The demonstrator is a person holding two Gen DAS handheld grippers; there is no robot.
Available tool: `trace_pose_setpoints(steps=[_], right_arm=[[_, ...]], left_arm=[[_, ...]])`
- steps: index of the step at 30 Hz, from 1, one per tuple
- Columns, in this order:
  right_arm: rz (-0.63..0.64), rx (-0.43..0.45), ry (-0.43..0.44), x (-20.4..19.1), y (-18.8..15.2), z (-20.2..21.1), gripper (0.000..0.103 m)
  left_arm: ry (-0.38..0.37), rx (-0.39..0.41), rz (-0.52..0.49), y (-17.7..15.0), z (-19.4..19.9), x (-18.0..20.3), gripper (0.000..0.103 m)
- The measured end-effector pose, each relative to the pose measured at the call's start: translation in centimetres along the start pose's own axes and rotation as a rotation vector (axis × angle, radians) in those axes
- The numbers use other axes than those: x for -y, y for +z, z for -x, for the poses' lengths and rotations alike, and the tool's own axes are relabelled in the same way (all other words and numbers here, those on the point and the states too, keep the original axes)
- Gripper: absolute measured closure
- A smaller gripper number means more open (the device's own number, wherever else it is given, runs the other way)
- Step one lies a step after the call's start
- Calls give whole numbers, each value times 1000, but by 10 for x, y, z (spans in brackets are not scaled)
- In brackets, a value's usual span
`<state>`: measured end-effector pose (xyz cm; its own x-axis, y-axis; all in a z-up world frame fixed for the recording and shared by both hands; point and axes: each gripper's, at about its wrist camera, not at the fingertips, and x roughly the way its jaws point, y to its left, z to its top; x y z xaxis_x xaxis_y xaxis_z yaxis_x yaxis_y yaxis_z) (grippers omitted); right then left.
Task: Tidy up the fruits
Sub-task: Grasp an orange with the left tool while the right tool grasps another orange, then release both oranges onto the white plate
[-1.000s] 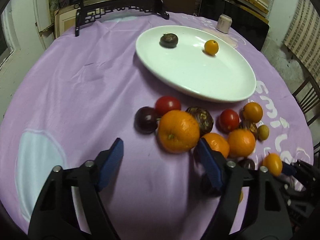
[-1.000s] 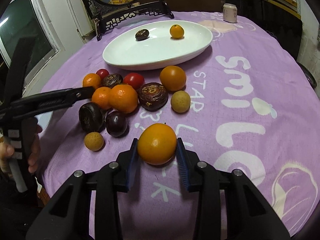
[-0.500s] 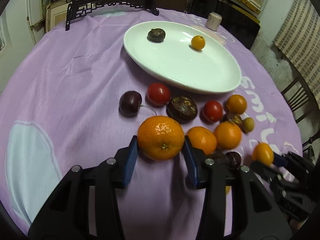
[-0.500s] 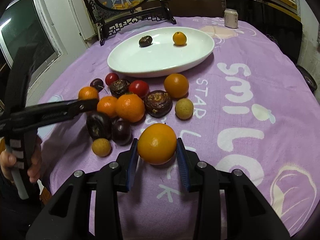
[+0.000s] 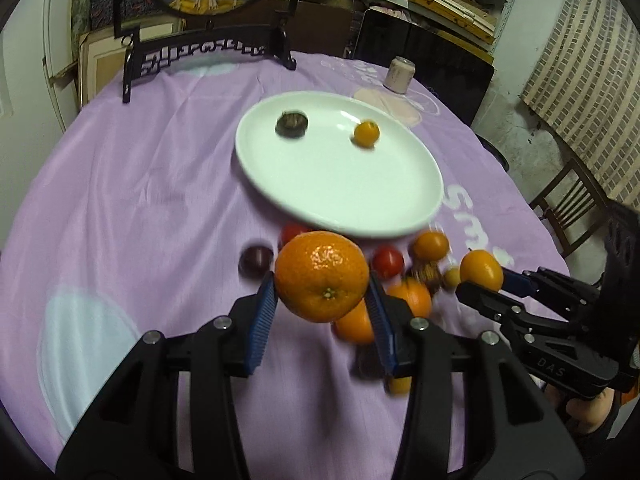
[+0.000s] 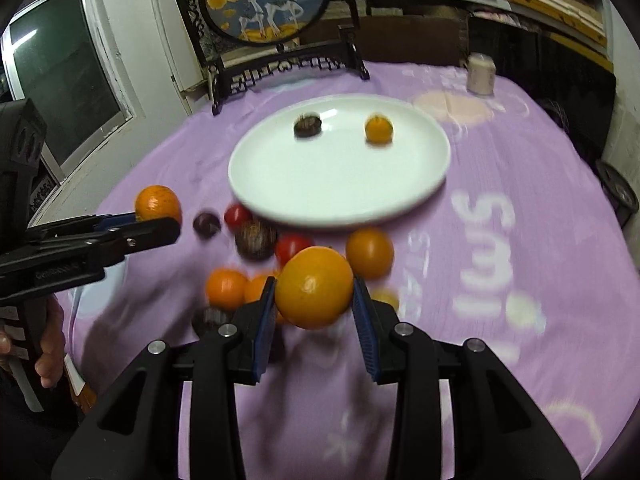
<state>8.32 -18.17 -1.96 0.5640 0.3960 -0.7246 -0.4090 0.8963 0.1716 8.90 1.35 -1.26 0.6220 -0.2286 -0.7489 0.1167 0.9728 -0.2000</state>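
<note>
In the left wrist view, a mandarin (image 5: 322, 282) is clamped between the left tongs (image 5: 322, 312) above the fruit pile (image 5: 404, 276), short of the white plate (image 5: 280, 184) on the table (image 5: 120, 208). In the right wrist view, a smooth orange fruit (image 6: 314, 287), possibly an orange given the blur, is clamped in the right tongs (image 6: 316, 316). The carrying step appears to be in hand; next, both fruits would need to be brought over the plate and released clear of the two already there.

Glossy white plate (image 5: 424, 168); matt purple cloth (image 5: 120, 200); dimpled, shiny orange (image 5: 320, 280) peel.
</note>
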Motion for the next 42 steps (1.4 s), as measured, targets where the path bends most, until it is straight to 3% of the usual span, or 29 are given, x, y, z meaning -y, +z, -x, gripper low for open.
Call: trace_pose_setpoints(steps=[3, 10, 14, 19, 20, 22, 25, 28, 30, 34, 38, 42], right_arm=[[15, 8, -16, 6, 30, -13, 65], [16, -32, -75, 33, 107, -85, 66], [-3, -79, -75, 45, 116, -117, 66], [3, -98, -63, 47, 117, -130, 65], [3, -95, -62, 47, 118, -131, 64], [6, -54, -81, 47, 119, -126, 54], [1, 2, -115, 46, 116, -105, 54], [-21, 33, -126, 48, 103, -73, 53], [-30, 50, -120, 47, 88, -47, 44], [-28, 58, -101, 37, 36, 2, 43], [-34, 4, -77, 24, -3, 17, 42], [-15, -45, -55, 8, -21, 16, 42]], left_arm=[[39, 6, -19, 38, -20, 0, 58], [60, -95, 63, 128, -112, -13, 58], [45, -133, 86, 132, -142, -17, 57], [33, -143, 66, 133, -150, -15, 57], [28, -133, 69, 134, -149, -16, 55], [26, -109, 74, 135, -143, -18, 39], [40, -41, 67, 135, -118, -17, 36], [26, 13, 76, 123, -81, -17, 34], [32, 62, 57, 106, -51, -15, 25], [49, 123, -1, 53, -9, -9, 19], [26, 64, 7, -1, -1, -13, 19], [36, 6, 31, -27, -3, -23, 19]])
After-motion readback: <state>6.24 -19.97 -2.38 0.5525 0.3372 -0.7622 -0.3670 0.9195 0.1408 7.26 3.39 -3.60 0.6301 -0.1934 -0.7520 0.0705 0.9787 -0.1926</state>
